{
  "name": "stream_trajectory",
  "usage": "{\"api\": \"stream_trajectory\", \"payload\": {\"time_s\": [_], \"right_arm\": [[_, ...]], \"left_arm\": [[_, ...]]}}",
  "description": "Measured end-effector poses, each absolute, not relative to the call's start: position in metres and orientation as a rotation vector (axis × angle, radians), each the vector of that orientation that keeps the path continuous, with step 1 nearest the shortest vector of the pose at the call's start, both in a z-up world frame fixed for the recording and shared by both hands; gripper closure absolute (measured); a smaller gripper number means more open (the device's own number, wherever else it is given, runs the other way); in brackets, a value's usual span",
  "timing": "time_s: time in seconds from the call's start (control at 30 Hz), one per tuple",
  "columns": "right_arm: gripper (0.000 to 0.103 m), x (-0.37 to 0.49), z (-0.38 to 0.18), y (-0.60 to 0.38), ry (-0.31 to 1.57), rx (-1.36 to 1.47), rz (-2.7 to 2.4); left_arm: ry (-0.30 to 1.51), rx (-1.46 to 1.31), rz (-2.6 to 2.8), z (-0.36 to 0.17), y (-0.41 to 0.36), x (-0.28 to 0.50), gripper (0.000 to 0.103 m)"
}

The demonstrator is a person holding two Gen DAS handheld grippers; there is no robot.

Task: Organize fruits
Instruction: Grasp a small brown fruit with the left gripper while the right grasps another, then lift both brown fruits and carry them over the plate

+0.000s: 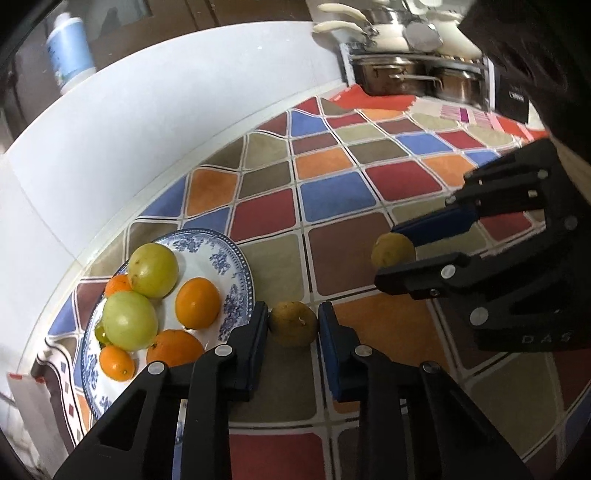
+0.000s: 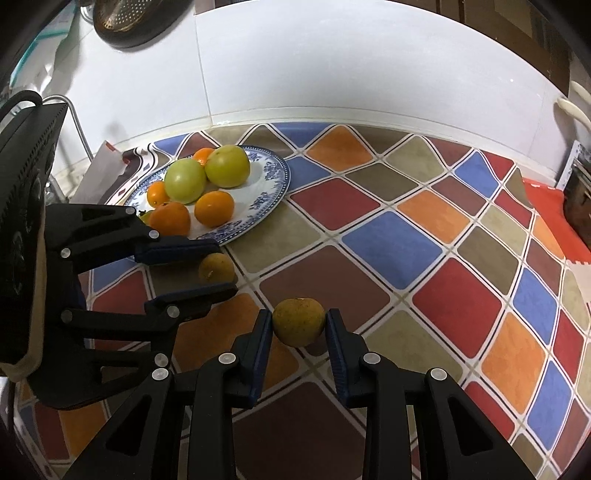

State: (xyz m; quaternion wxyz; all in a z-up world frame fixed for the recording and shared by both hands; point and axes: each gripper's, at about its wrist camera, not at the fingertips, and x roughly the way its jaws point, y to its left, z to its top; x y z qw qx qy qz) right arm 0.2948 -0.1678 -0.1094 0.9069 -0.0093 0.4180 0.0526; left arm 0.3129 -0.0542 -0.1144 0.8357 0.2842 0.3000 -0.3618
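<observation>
A blue-patterned plate (image 1: pixel 236 258) at the left holds two green fruits (image 1: pixel 153 269) and several oranges (image 1: pixel 197 302); it also shows in the right wrist view (image 2: pixel 273 181). My left gripper (image 1: pixel 293 325) has its pads against a small yellow-brown fruit (image 1: pixel 293 323) just right of the plate; that gripper (image 2: pixel 218 266) and fruit (image 2: pixel 216 267) also show in the right wrist view. My right gripper (image 2: pixel 299 325) is shut on a second yellow-brown fruit (image 2: pixel 298 321), also seen from the left wrist with its gripper (image 1: pixel 388 258) and fruit (image 1: pixel 392 249).
A colourful diamond-patterned cloth (image 2: pixel 406 236) covers the counter. A white tiled wall (image 2: pixel 332 66) runs along the back. Steel pots (image 1: pixel 413 74) stand at the far right end, a blue bottle (image 1: pixel 68 51) on the ledge at the left, a dark colander (image 2: pixel 125 18) at the back left.
</observation>
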Motion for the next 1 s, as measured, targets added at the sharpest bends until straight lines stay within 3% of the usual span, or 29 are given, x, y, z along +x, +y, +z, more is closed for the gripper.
{"api": "stream_trajectory", "payload": {"time_s": [1.0], "right_arm": [[0.073,0.262,-0.042,-0.116,0.681,-0.056,0.327]], "left_arm": [[0.608,0.162,-0.308,-0.04,0.045,0.254,0.075]]}}
